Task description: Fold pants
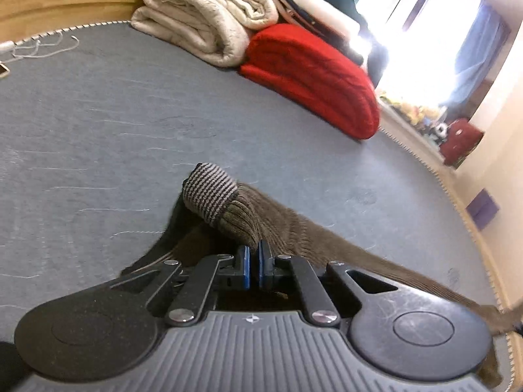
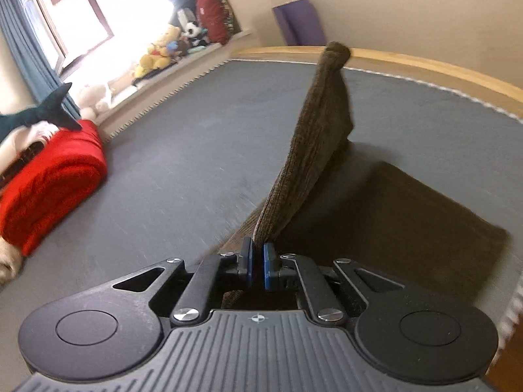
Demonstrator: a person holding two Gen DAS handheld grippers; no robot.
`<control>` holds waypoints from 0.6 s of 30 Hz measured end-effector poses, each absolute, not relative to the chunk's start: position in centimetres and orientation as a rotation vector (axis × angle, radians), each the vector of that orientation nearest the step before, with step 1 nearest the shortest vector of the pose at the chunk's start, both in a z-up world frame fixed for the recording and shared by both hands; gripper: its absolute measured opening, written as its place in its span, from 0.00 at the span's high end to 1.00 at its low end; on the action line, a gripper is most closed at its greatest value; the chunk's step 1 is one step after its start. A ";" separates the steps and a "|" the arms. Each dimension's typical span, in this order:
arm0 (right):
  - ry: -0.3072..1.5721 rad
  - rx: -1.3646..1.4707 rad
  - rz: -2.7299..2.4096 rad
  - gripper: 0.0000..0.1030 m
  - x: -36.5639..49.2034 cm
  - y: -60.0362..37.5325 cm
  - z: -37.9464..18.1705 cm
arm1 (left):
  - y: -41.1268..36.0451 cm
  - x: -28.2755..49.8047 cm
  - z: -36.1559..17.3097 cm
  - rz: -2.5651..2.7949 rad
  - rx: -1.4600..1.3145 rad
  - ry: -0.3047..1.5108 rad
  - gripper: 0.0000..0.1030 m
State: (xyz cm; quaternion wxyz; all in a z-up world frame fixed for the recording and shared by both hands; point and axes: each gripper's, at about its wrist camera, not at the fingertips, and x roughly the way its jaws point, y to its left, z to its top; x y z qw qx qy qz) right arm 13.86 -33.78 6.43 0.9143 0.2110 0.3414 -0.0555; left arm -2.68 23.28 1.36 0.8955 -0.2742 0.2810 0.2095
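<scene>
Both tongs were closed on the brown ribbed knit pants [image 1: 294, 225], which lay partly on the grey-blue mattress [image 1: 98, 130] of a wooden-framed bed and partly lifted off it. The left tongs [image 1: 254, 261] had their blue pads pinched narrow on the fabric just behind a grey-and-black striped cuff [image 1: 209, 192]; the cuff flopped forward and to the left, just beyond the pads. From that grip the garment ran away to the right of the left tongs as a long brown band, towards the mattress edge.

The right tongs [image 2: 258, 261] were likewise clamped narrow on a fold of the pants, and the cloth rose ahead of them in a taut tilted ridge, ending in a bunched tip [image 2: 336, 52] well ahead. To the right of the right tongs a broad dark panel of the garment [image 2: 408, 222] lay flat on the mattress.

Holding two separate points and raising them probably served to stretch the cloth so one part could be carried over the flat part without wrinkling. The long axis seemed to run crosswise to the left tongs and roughly forward from the right tongs.

A folded red blanket [image 1: 313, 78] and a rolled cream blanket [image 1: 202, 16] sat far ahead of the left tongs, well apart from the pants.
</scene>
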 end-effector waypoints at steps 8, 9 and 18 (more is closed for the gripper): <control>0.961 0.557 -0.235 0.95 7.2 -37.2 -0.3 | 23.0 -1.7 -0.8 0.512 -0.612 0.794 0.93; 0.961 0.596 -0.219 0.94 7.3 -37.7 -0.8 | 23.3 -1.8 -1.2 0.522 -0.642 0.797 0.92; 0.815 0.843 -0.381 0.81 7.8 -42.9 -2.2 | 25.8 -2.9 -2.2 0.571 -0.796 0.706 0.57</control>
